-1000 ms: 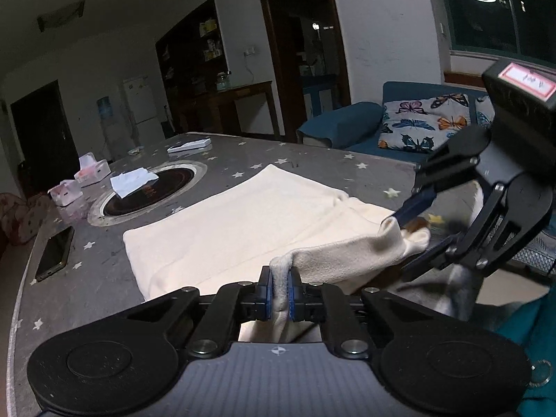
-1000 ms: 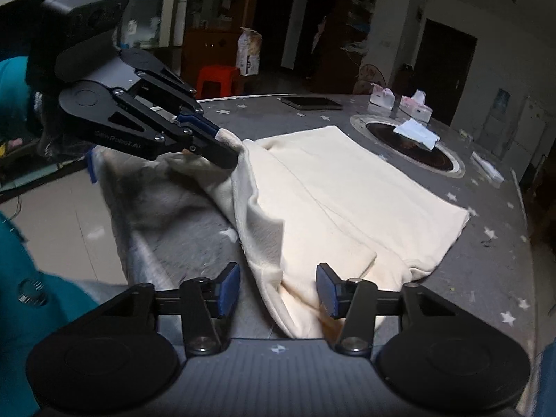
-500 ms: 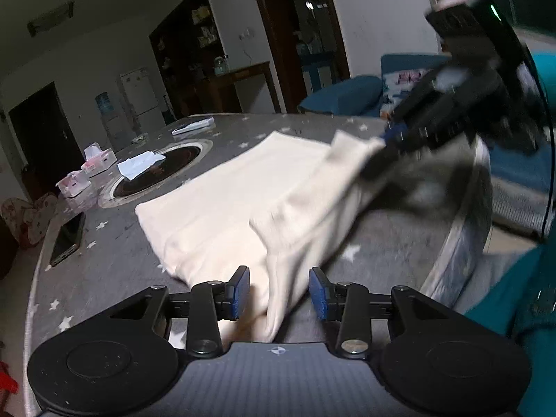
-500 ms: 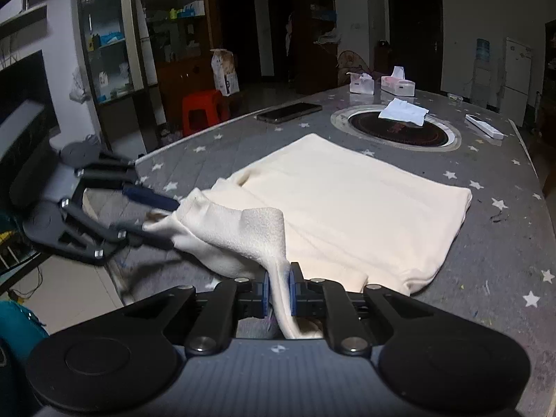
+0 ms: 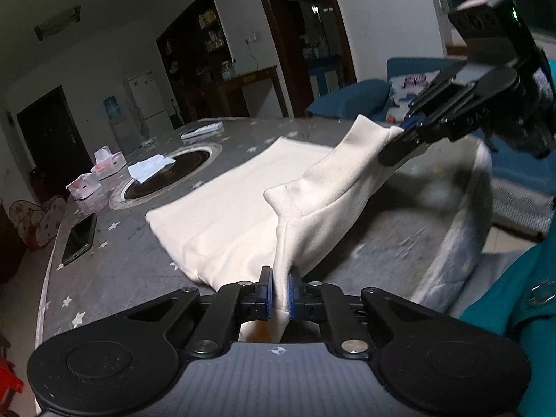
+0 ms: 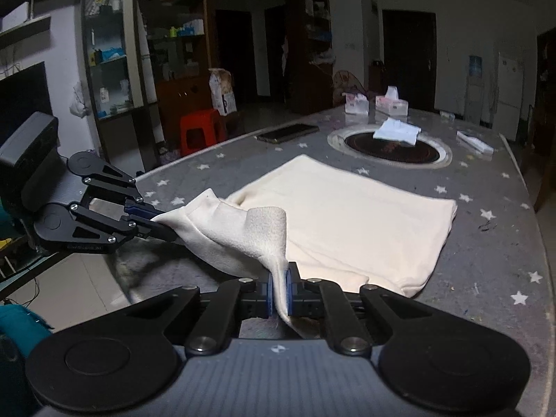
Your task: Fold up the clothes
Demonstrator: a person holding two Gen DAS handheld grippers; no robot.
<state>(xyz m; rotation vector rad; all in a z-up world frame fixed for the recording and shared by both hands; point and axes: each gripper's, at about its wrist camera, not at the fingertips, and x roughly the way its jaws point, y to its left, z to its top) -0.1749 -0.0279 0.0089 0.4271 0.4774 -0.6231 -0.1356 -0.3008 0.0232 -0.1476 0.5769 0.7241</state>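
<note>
A cream garment (image 5: 250,205) lies partly folded on the grey star-patterned table (image 5: 114,264). It also shows in the right wrist view (image 6: 351,219). My left gripper (image 5: 279,293) is shut on one near corner of the garment and lifts it off the table. My right gripper (image 6: 279,293) is shut on the other near corner. Each gripper shows in the other's view, the right one (image 5: 399,139) at upper right, the left one (image 6: 156,219) at left. The cloth edge hangs stretched between them above the table's near edge.
A round black hotplate (image 6: 391,147) with a white cloth (image 6: 396,132) on it sits mid-table. Tissue boxes (image 6: 391,102), a phone (image 6: 288,132) and a white flat item (image 6: 474,142) lie beyond. A blue sofa (image 5: 351,100) and a red stool (image 6: 199,132) stand off the table.
The left gripper opened half a second ago and has shut again on the garment corner. The right gripper closed on the other corner. Both now hold the edge raised.
</note>
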